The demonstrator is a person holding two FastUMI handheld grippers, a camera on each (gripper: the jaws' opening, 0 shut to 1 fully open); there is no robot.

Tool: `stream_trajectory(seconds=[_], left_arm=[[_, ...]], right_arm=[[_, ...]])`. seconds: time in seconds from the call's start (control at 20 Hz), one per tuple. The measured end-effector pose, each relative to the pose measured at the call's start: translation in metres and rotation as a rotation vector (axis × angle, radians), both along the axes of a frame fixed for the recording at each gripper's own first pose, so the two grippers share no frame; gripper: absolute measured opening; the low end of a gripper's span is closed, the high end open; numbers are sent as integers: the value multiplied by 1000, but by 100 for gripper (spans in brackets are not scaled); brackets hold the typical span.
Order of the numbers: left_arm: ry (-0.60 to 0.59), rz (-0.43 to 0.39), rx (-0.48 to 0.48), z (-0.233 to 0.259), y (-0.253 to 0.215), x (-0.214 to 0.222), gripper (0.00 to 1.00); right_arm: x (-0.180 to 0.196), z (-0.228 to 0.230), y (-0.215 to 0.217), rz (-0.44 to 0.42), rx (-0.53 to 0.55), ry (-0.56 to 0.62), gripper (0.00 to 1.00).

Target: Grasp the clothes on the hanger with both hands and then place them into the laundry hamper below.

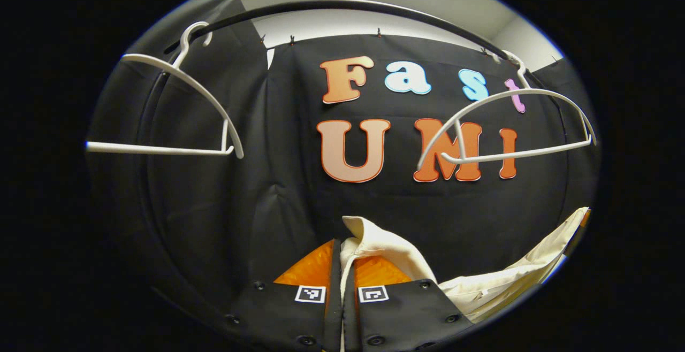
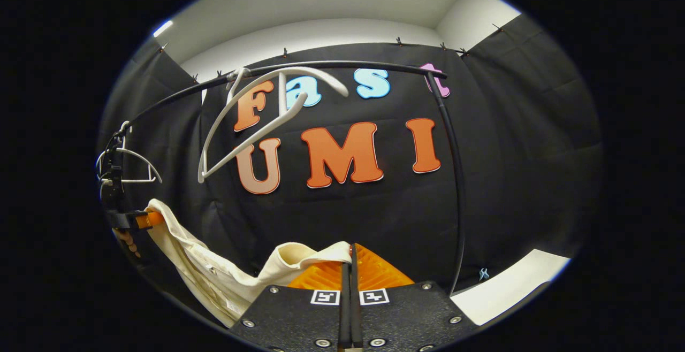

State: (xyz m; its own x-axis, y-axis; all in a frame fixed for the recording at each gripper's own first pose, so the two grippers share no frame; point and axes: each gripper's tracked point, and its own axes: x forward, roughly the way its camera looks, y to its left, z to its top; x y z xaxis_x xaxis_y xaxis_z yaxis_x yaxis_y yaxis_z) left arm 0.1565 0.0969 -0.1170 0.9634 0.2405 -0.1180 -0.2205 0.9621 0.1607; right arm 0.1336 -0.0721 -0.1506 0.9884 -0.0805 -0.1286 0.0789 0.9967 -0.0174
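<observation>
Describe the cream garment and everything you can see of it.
The cream garment is soft, plain woven-looking cloth, off the white hangers and slung between the two tools. One edge is pinched in the left hand-held gripper, with a fold sticking up above the closed fingers; another edge is clamped in the right hand-held gripper. Between them it sags in a loose, creased swag in front of the black cloth wall. A seam or hem runs along it.
</observation>
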Motion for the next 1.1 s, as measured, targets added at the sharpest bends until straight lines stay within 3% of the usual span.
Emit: stream_trajectory(seconds=[0.2, 0.45, 0.6, 0.8, 1.1], left_arm=[[-15, -92, 34, 8, -42, -10, 8], [20, -213, -18, -13, -94, -36, 8], [73, -246, -57, -40, -110, -51, 8], [150, -255, -91, -97, -117, -52, 8], [303, -175, -211, -208, -94, -66, 8]], right_arm=[[-12, -23, 21, 42, -8, 39, 0], [-23, -51, 64, 113, 16, 70, 0], [-27, -78, 85, 148, 20, 111, 0], [-35, -125, 103, 186, 37, 184, 0], [-42, -213, 114, 189, 59, 317, 0]])
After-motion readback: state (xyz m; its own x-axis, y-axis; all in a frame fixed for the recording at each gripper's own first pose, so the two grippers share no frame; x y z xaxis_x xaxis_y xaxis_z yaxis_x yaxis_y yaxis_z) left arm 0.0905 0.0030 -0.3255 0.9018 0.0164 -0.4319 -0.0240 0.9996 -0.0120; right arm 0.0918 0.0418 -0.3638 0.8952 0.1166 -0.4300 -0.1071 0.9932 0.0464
